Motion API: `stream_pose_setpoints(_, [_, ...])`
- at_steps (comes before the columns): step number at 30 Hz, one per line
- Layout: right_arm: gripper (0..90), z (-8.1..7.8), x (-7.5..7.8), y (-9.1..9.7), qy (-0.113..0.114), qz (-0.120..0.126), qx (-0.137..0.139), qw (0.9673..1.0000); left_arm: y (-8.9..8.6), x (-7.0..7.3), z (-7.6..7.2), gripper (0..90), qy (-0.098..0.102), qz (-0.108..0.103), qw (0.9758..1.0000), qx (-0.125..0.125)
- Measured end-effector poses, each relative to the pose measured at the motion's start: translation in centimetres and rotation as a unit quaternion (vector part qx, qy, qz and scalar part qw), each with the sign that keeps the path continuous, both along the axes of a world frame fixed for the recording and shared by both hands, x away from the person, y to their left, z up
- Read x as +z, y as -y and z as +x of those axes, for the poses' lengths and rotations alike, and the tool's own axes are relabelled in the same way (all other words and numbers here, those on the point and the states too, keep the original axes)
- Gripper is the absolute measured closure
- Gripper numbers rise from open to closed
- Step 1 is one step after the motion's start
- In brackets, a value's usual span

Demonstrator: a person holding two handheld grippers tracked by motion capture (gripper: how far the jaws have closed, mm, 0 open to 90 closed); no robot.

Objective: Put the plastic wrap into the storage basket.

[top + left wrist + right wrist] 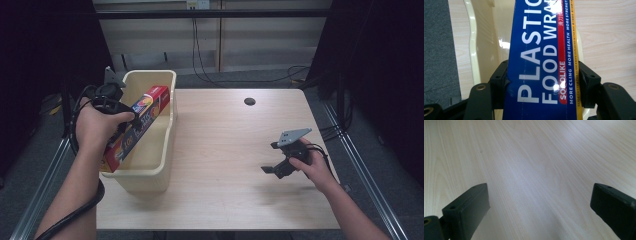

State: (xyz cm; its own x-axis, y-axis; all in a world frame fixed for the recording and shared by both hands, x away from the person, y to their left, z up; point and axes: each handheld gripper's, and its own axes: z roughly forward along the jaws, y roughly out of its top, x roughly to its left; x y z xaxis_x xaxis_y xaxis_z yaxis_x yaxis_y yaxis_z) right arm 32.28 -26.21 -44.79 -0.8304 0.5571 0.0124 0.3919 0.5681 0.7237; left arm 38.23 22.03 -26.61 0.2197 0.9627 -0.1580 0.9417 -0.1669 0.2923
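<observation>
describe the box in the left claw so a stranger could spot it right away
On the wooden table, look to the cream bin at its left edge. Tilted above it, clamped in the left claw, is a long blue box lettered PLASTIC FOOD WRAP.

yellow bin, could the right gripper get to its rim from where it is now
Probably yes. The right gripper hovers open over bare table, with nothing between it and the yellow bin. The left gripper holds the food wrap box over the bin's far side.

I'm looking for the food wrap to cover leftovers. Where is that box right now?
In the high view it is at the table's left, the box gripped by the left claw and slanting over the cream tub.
</observation>
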Motion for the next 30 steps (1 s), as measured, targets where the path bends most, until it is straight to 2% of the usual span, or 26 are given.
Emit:
stream_pose_setpoints(5, [2.0, 0.0, 0.0, 0.0, 0.0, 0.0, 0.0, 1.0, 0.1, -0.6, 0.1, 40.0, -0.006, -0.003, 1.0, 0.002])
stream_pose_setpoints(6, [2.0, 0.0, 0.0, 0.0, 0.001, 0.0, 0.001, 1.0, 0.1, -0.8, 0.2, 40.0, -0.009, 0.002, 1.0, -0.004])
stream_pose_setpoints(12, [2.0, 0.0, 0.0, 0.0, 0.0, 0.001, 0.0, 1.0, 0.2, -1.2, 0.3, 40.0, -0.006, 0.004, 1.0, -0.001])
stream_pose_setpoints(19, [2.0, -0.1, -0.1, 0.0, 0.0, -0.001, -0.002, 1.0, 0.2, -1.9, 0.4, 39.9, -0.015, -0.005, 0.9999, 0.003])
stream_pose_setpoints(26, [2.0, -0.2, 0.0, 0.0, 0.002, -0.002, -0.001, 1.0, 0.2, -2.4, 0.3, 39.9, -0.018, -0.002, 0.9998, 0.008])
stream_pose_setpoints(30, [2.0, -0.2, 0.0, 0.0, 0.002, -0.001, -0.001, 1.0, 0.3, -3.0, 0.4, 39.9, -0.027, -0.006, 0.9996, 0.01])
